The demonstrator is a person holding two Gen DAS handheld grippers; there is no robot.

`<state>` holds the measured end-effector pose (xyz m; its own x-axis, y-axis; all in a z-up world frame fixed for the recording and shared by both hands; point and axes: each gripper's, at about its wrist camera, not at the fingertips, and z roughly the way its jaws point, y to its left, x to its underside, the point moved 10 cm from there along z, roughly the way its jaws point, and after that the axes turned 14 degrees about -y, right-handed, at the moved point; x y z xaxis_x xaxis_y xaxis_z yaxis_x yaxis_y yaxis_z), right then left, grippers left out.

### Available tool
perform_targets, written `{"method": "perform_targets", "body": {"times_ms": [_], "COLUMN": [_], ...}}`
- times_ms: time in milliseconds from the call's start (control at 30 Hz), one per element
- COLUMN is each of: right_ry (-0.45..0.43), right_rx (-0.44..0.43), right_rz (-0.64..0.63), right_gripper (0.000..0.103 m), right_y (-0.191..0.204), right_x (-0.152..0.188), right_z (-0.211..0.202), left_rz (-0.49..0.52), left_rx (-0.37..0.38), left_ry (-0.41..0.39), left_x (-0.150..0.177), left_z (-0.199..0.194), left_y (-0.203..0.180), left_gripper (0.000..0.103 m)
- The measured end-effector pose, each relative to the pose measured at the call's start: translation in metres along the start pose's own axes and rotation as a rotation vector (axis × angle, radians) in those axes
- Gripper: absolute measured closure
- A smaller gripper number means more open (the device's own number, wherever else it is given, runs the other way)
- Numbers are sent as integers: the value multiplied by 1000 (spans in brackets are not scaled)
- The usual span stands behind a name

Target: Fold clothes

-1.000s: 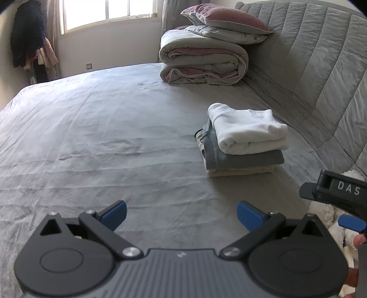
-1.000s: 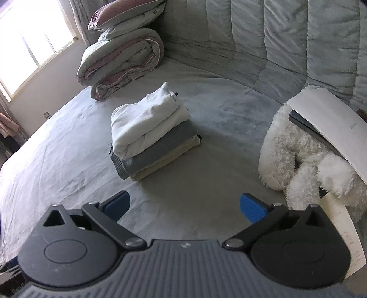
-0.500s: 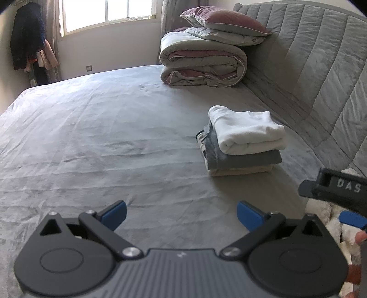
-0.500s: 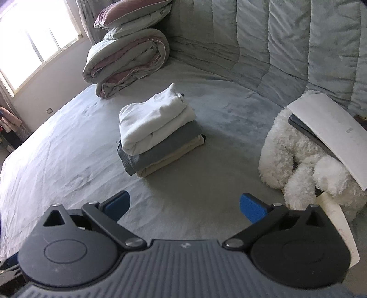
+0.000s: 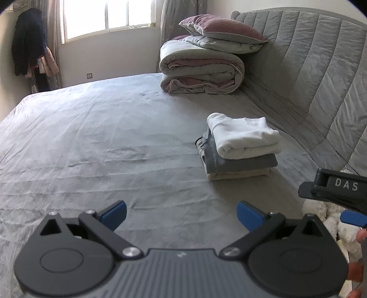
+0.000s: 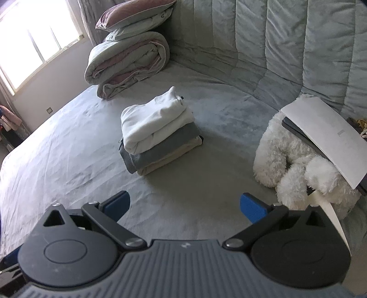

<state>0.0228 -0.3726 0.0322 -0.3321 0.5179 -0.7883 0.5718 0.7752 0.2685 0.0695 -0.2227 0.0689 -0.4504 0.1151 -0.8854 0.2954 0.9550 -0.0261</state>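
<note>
Left wrist view: left claw is spread wide with nothing between its blue fingertips, positioned above the grey bed. Folded clothes stack sits on the bed ahead and to the right, near the quilted headboard; the stack consists of a white garment on top, a grey garment in the middle and a beige garment at the bottom. Rolled duvet with two pillows on it lies at the far end of the bed, below the window. Part of the right claw's body marked "DAS" enters at the right edge. Right wrist view: right claw is likewise spread wide and empty, above bare bed surface. The same stack lies ahead, slightly left of centre, well apart from both fingertips. White plush toy rests to the right against the headboard, with a white sheet of paper and a dark flat item lying across it.
</note>
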Motion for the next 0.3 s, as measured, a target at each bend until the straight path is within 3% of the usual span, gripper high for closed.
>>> {"method": "perform_targets", "body": {"times_ms": [300], "right_ry": [17], "right_rx": [-40], "right_rz": [-5], "right_gripper": [0], "right_y": [13], "right_x": [17], "right_z": [-10], "left_rz": [-29], "left_rx": [30], "left_ry": [30], "left_x": [15], "left_z": [-8], "left_y": [6], "left_gripper": [1]}}
